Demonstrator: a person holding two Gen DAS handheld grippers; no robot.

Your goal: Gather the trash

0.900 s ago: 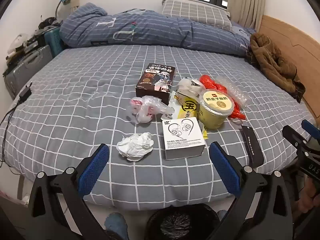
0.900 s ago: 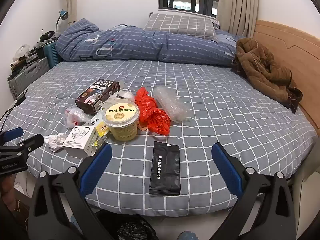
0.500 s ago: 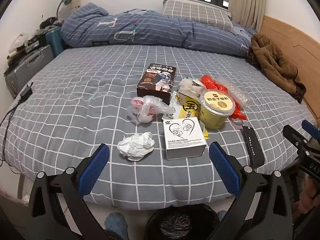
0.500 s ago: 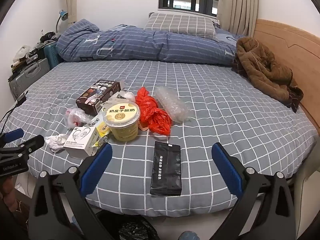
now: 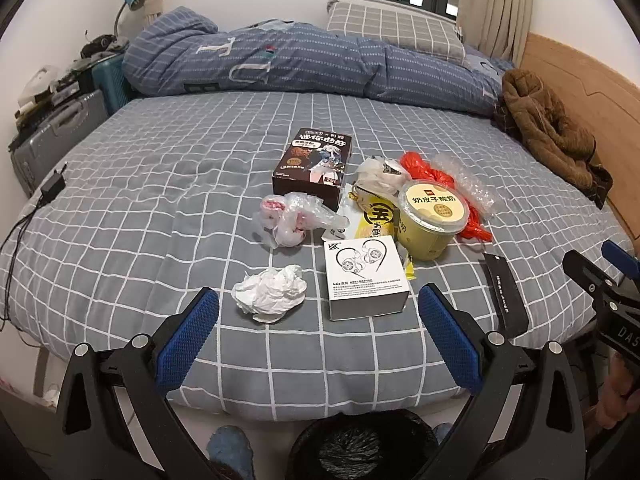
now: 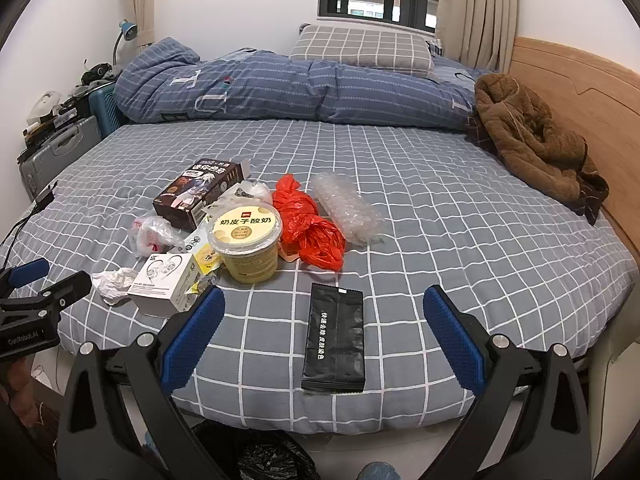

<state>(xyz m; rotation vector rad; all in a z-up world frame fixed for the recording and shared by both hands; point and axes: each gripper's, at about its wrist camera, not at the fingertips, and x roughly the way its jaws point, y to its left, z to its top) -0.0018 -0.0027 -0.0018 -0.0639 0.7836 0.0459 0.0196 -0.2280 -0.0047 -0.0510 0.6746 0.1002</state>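
Trash lies in a cluster near the bed's front edge: crumpled white tissue [image 5: 270, 293], a white earphone box [image 5: 366, 276], a yellow yogurt tub [image 5: 433, 219], a dark snack box [image 5: 313, 164], a clear plastic bag [image 5: 294, 218], a red plastic bag [image 6: 308, 224], bubble wrap [image 6: 346, 208] and a black flat packet [image 6: 335, 338]. My left gripper [image 5: 318, 312] hovers open just in front of the tissue and earphone box, holding nothing. My right gripper [image 6: 324, 314] is open over the black packet, apart from it. A bin with a black liner [image 5: 360, 446] stands on the floor below.
A folded blue quilt [image 5: 304, 64] and checked pillow [image 5: 394, 32] lie at the far side. A brown jacket [image 6: 532, 136] rests by the wooden headboard [image 6: 580, 88]. Suitcases [image 5: 56, 132] stand at the left, with a charger and cable [image 5: 52, 188] on the bed's left edge.
Both views have shifted very slightly; the trash and both open grippers stand as before.
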